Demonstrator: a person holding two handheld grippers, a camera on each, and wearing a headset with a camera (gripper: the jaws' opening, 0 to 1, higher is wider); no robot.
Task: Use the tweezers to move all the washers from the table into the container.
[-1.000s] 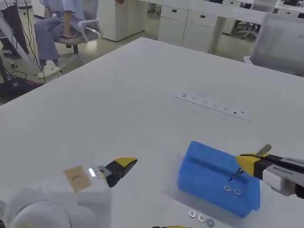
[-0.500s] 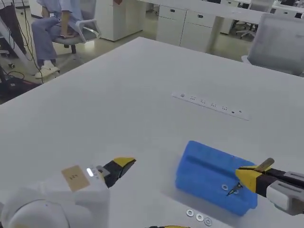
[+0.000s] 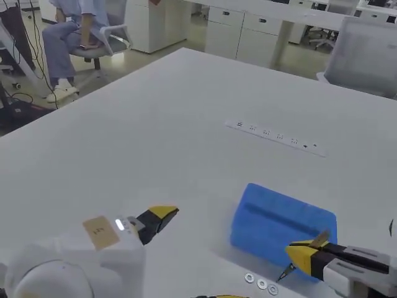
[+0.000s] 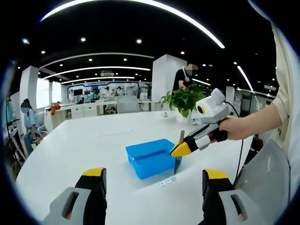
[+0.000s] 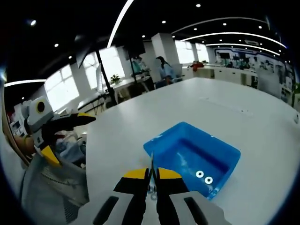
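Observation:
The blue container [image 3: 273,220] stands on the white table [image 3: 155,143] at the near right. In the right gripper view two washers [image 5: 204,177] lie inside the container [image 5: 197,152]. Three washers [image 3: 261,284] lie in a row on the table just in front of it. My right gripper [image 3: 299,254] is shut on the tweezers [image 3: 288,270], whose tip hangs just above and right of those washers. The left gripper [image 3: 160,218] rests to the left, open and holding nothing. The left gripper view shows its jaws [image 4: 154,176] wide apart, facing the container [image 4: 150,157] and the tweezers [image 4: 178,159].
A flush power strip [image 3: 276,138] crosses the table beyond the container. A person sits on an office chair [image 3: 93,43] at the far left, past the table edge. Another chair [image 3: 366,56] stands at the far right. White cabinets [image 3: 248,31] line the back.
My right gripper has drawn back with the tweezers from over the container's inside to its near side, down toward the three washers on the table. The left gripper has stayed put.

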